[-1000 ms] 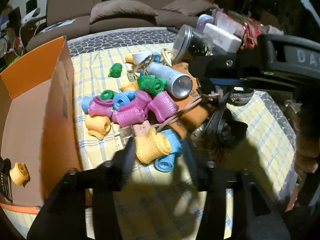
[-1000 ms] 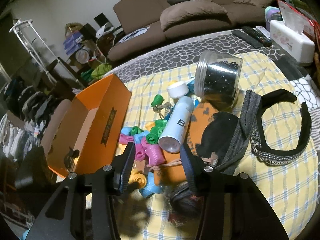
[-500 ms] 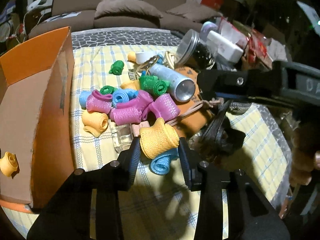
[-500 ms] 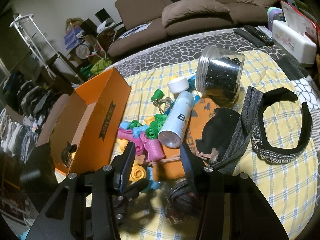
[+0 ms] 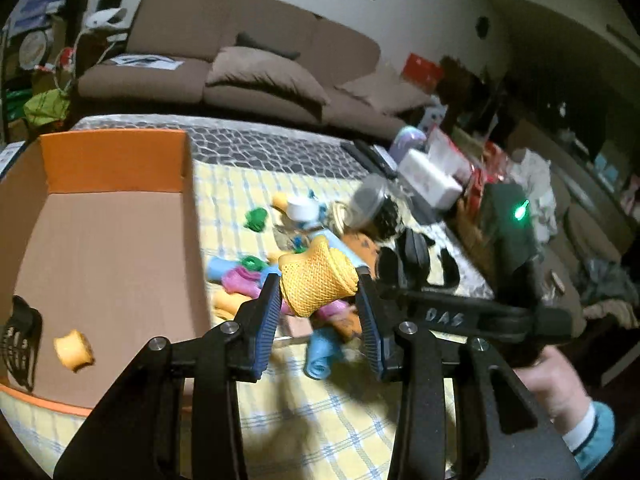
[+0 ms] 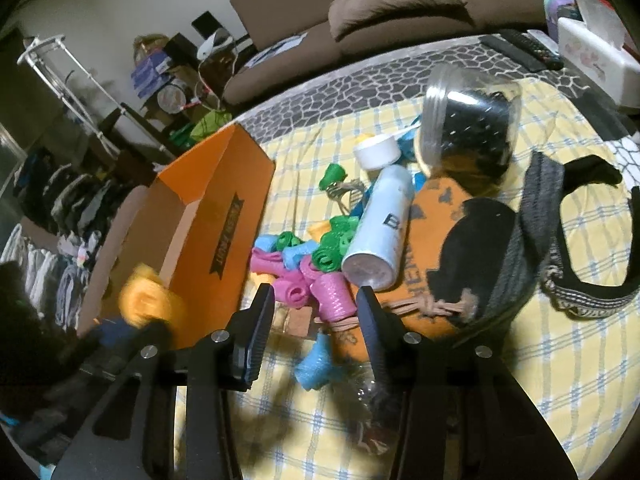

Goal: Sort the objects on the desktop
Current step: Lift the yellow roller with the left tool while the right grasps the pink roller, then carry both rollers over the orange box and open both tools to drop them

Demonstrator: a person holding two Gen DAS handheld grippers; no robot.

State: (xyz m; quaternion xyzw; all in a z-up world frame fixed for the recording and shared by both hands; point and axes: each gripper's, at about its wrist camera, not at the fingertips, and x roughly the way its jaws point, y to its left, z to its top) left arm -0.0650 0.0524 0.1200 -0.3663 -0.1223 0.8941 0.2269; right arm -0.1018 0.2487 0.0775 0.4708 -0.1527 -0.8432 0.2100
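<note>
Yellow mesh roller sits pinched between the blue pads of my left gripper, lifted clear above the pile, just right of the orange box. In the right wrist view I see the same roller as a yellow blur at the box's near corner. My right gripper is released, nothing between its fingers, hanging over the pile.

Under my right gripper: pink rollers, a blue roller on the cloth, green rollers further in. White spray can lies on its side across the pile, base toward me. Beside it a white cap, and behind that a clear jar tipped over with dark stuff inside. Orange cloth lies under a black pad and a grey strap; black headband to the right.

Inside the box, left wrist view: another yellow roller on the floor and something black at the left wall, can't tell what. All of it on a yellow checked tablecloth. Brown sofa behind.
</note>
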